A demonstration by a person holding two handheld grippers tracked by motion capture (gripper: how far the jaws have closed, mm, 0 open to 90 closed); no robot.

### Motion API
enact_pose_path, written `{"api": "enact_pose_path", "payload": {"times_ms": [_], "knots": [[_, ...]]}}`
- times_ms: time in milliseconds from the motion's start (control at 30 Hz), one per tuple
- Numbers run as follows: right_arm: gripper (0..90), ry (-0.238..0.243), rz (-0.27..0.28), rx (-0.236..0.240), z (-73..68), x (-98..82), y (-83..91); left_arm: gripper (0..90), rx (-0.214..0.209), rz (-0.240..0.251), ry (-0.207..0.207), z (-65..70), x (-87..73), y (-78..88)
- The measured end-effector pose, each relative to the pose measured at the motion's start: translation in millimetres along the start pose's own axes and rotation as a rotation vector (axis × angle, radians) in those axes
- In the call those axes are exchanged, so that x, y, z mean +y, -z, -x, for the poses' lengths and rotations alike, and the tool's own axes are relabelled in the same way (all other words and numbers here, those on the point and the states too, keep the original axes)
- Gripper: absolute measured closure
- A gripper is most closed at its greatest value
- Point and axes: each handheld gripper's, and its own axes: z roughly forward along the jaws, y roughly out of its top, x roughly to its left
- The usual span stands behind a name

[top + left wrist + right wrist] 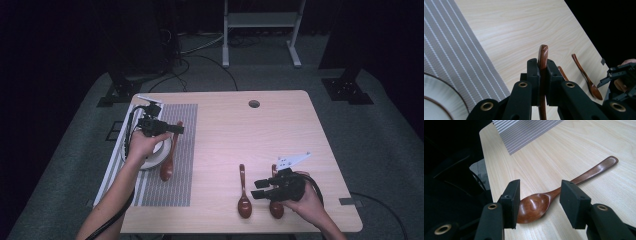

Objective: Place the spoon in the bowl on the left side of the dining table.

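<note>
Three brown wooden spoons are in play. My left gripper point(176, 129) point(543, 71) is shut on the handle of one spoon point(167, 167) point(543, 53), whose bowl hangs over the striped placemat point(182, 125) beside a white plate point(159, 154) point(439, 100). A second spoon point(243, 197) point(534, 206) lies on the bare table near the front edge. My right gripper point(257, 190) point(540, 195) is open, its jaws on either side of that spoon's bowl, just above it. The third spoon point(276, 207) lies partly under my right gripper.
The light wooden table point(260, 130) has a round cable hole point(254, 104) at the back. The placemat point(524, 132) covers the left side. In the left gripper view both loose spoons point(586, 77) and the right gripper point(621, 77) show farther off. Dark floor and stands surround the table.
</note>
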Motion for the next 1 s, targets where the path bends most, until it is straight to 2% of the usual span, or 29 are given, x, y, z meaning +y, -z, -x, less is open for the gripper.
{"api": "enact_pose_path", "payload": {"times_ms": [500,567,833,1000], "knots": [[50.2,-0.006,0.007,-0.012,2.0,3.7,2.8,84.0,0.036,0.018,0.027,-27.6,18.0,19.3],[50.3,-0.007,0.011,-0.017,2.7,4.0,5.3,84.0,0.043,0.032,0.047,-34.7,19.9,24.3],[50.3,-0.009,0.015,-0.021,3.5,4.8,9.3,84.0,0.083,0.062,0.076,-52.3,24.9,36.8],[50.3,-0.011,0.013,-0.023,3.8,4.4,9.6,84.0,0.085,0.076,0.094,-62.9,28.1,42.0]]}}
